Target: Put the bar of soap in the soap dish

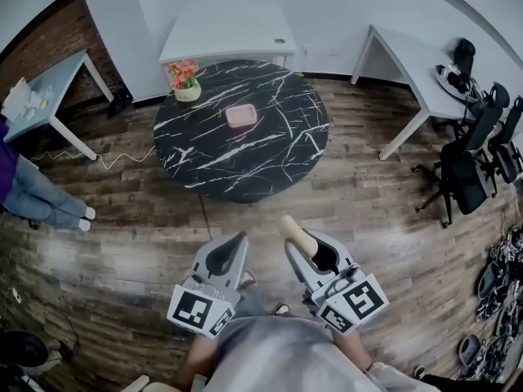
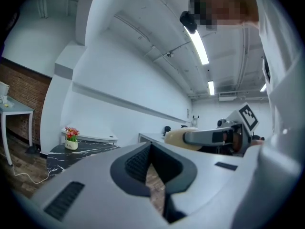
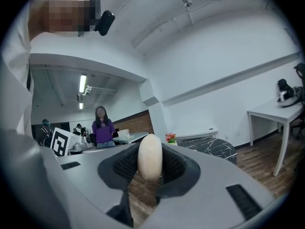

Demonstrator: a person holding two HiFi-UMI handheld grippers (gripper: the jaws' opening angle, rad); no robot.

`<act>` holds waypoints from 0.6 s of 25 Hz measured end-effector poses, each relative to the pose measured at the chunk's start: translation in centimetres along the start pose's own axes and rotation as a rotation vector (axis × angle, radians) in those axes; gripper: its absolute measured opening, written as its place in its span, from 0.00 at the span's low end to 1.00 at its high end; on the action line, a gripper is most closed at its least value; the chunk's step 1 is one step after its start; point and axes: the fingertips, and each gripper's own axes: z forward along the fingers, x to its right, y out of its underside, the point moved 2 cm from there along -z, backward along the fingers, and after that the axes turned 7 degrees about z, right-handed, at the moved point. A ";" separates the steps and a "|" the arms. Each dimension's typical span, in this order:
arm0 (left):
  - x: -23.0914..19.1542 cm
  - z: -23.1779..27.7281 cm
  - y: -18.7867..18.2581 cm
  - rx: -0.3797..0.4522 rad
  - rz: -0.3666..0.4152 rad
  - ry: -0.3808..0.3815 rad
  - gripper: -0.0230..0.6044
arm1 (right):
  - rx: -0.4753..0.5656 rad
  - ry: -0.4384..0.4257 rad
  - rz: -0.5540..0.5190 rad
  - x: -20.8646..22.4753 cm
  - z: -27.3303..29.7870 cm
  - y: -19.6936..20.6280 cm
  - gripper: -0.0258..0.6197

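A pink soap dish (image 1: 241, 116) lies near the middle of the round black marble table (image 1: 278, 149), far ahead of both grippers. The cream bar of soap (image 1: 296, 234) stands on edge between the jaws of my right gripper (image 1: 294, 232), which is shut on it; in the right gripper view the bar of soap (image 3: 149, 156) fills the gap of that gripper (image 3: 150, 170). My left gripper (image 1: 239, 240) hangs beside it over the wood floor, jaws together and holding nothing. In the left gripper view my left gripper (image 2: 151, 150) points at the table, with the soap (image 2: 178, 137) off to its right.
A flower pot (image 1: 185, 81) stands at the table's far left edge. White desks (image 1: 229, 39) (image 1: 413, 64) line the back wall. Office chairs (image 1: 474, 166) stand at the right. A person's legs (image 1: 37, 198) and a cable (image 1: 114, 158) are on the left.
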 end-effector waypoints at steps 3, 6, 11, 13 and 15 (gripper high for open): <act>-1.6 0.6 0.0 0.007 -0.008 0.013 0.04 | -0.006 0.009 -0.009 0.1 1.6 -0.2 0.22; -3.1 0.9 0.0 0.014 -0.014 0.019 0.04 | -0.012 0.016 -0.017 0.0 3.2 -0.4 0.22; -5.3 1.3 0.0 0.028 -0.025 0.021 0.04 | -0.016 0.023 -0.029 -0.3 5.1 -0.5 0.22; -5.8 1.6 -0.1 0.033 -0.030 0.024 0.04 | -0.018 0.028 -0.032 -0.1 5.6 -0.7 0.22; -6.2 1.9 -0.3 0.039 -0.036 0.026 0.04 | -0.019 0.032 -0.037 0.1 6.1 -1.0 0.22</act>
